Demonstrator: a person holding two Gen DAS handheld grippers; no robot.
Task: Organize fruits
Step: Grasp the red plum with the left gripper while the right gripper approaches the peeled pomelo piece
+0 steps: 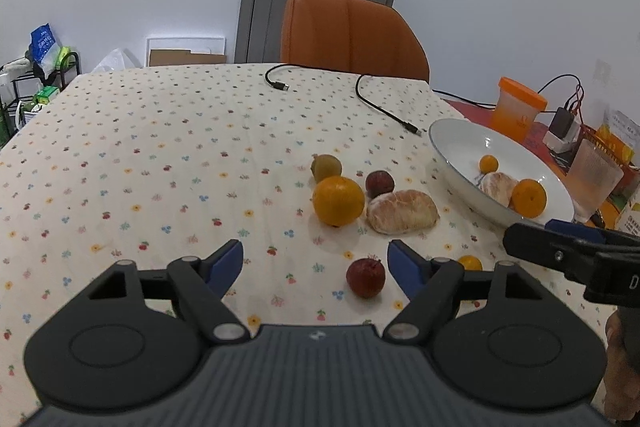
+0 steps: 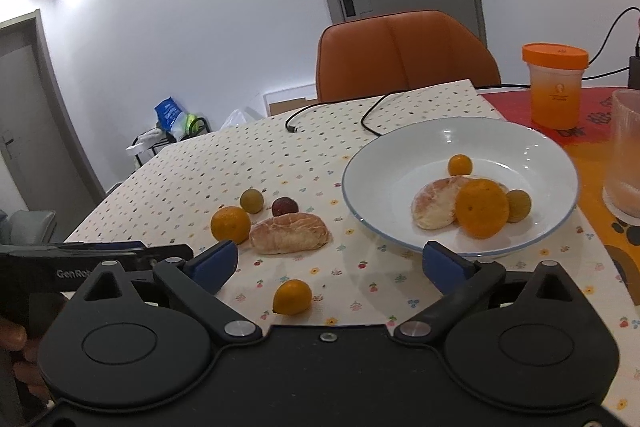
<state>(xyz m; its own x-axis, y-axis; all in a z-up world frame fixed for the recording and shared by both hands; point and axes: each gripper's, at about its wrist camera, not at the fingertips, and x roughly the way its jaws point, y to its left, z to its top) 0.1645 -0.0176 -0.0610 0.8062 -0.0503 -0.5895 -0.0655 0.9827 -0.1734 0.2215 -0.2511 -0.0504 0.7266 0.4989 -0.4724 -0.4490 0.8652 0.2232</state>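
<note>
While left gripper (image 1: 315,263) gapes, red fruit (image 1: 365,277) lies between jaws.

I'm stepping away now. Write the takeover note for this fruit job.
Left gripper: open, empty, low over the cloth, near red fruit just ahead.
Right gripper: open, empty, small orange just ahead.
In the plate: big orange, peeled piece, small orange fruit, green fruit.
Still on the cloth: orange, peeled piece, green fruit, dark red fruit, plus the two near the grippers.
Left: move those six into the plate.
</note>
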